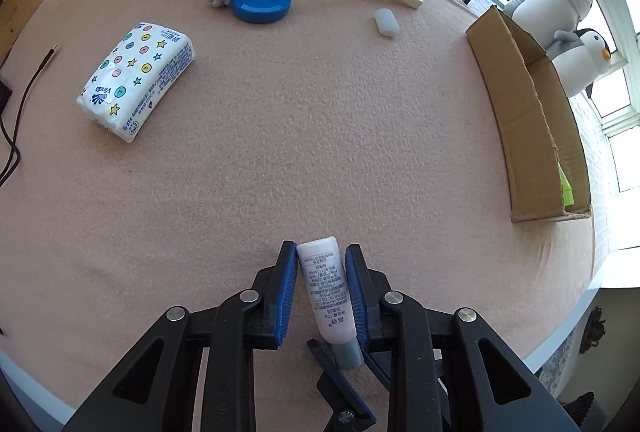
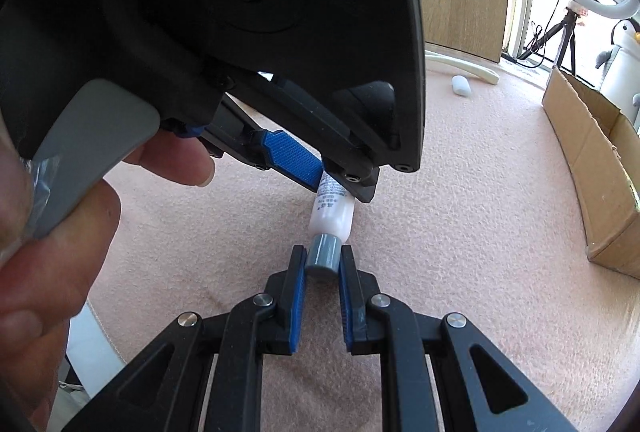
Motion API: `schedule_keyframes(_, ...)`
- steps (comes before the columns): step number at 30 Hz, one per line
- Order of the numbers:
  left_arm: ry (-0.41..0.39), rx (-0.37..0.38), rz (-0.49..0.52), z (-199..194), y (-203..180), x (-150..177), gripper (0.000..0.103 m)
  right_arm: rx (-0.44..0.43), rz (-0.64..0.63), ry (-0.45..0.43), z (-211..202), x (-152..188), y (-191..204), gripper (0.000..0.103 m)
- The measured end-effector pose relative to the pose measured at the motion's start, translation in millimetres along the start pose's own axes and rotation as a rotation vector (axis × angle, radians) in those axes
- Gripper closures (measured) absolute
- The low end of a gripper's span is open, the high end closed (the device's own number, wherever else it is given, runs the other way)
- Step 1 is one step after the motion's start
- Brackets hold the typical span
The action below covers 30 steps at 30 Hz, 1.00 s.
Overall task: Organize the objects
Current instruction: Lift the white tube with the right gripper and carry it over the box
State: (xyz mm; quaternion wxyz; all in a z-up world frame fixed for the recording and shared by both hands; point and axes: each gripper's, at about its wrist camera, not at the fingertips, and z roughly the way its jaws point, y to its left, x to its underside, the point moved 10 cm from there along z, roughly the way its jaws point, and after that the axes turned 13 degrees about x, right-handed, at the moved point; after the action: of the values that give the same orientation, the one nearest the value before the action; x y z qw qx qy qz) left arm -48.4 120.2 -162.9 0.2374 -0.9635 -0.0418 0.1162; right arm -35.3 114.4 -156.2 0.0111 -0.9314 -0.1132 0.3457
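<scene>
"Vinda" on tissue pack (image 1: 136, 81); tube (image 1: 328, 292) print too small to read.

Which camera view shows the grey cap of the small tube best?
The right wrist view: the grey cap sits central, unobstructed, between the right gripper fingertips. In the left wrist view the cap lies low, partly hidden behind the left gripper, which clamps the tube body.
</scene>
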Motion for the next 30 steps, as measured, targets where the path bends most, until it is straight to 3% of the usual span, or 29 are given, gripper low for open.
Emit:
schedule_keyframes(26, -0.137, 0.066, 0.223, -67.2, -121.2, -56.3, 0.079, 0.124, 0.107, -0.203, -56.0, -83.6, -64.0, 0.089)
schedule_keyframes(30, -0.141, 0.073, 0.242, -67.1, -133.6, -60.9, 0.079, 0.136, 0.116, -0.217, -55.4, -78.6, -84.2, 0.090)
